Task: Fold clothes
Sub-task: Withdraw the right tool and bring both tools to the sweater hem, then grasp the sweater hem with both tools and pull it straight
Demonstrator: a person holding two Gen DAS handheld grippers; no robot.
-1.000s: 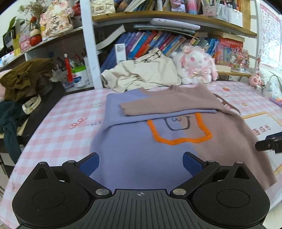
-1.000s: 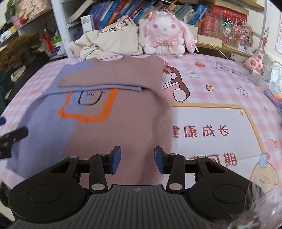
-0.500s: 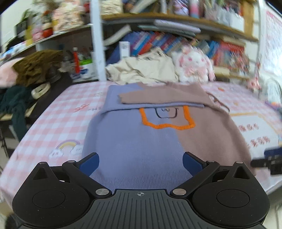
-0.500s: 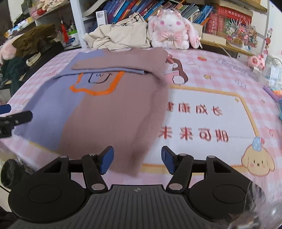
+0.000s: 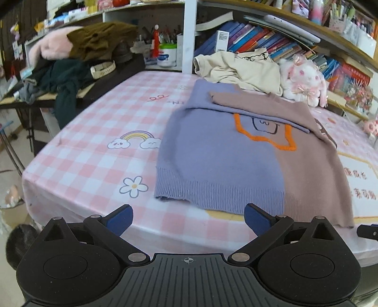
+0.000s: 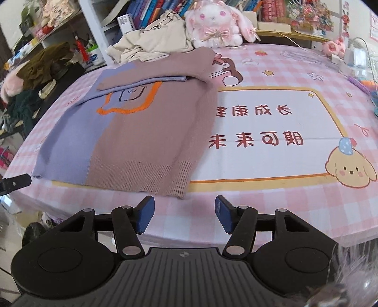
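Observation:
A knitted sweater point(image 5: 236, 160), half lilac and half mauve with an orange outline on its chest, lies flat on the pink checked tablecloth; it also shows in the right wrist view point(image 6: 132, 132). Both sleeves are folded across its top. My left gripper point(image 5: 187, 218) is open and empty, just short of the lilac hem near the table's front edge. My right gripper point(image 6: 184, 217) is open and empty, just short of the mauve hem corner. Each gripper's tip shows at the edge of the other's view.
A cream garment point(image 5: 243, 68) and a white plush rabbit point(image 6: 216, 22) sit behind the sweater against the bookshelf. Dark clothes point(image 5: 63, 73) pile on a side stand at the left. The table's front edge point(image 5: 78, 207) is close below the grippers. Small items point(image 6: 354, 56) lie far right.
Both grippers have drawn back toward the table's front edge, off the sweater, so its hem now lies ahead of them. The right gripper's jaws have opened wider. The sweater lies still.

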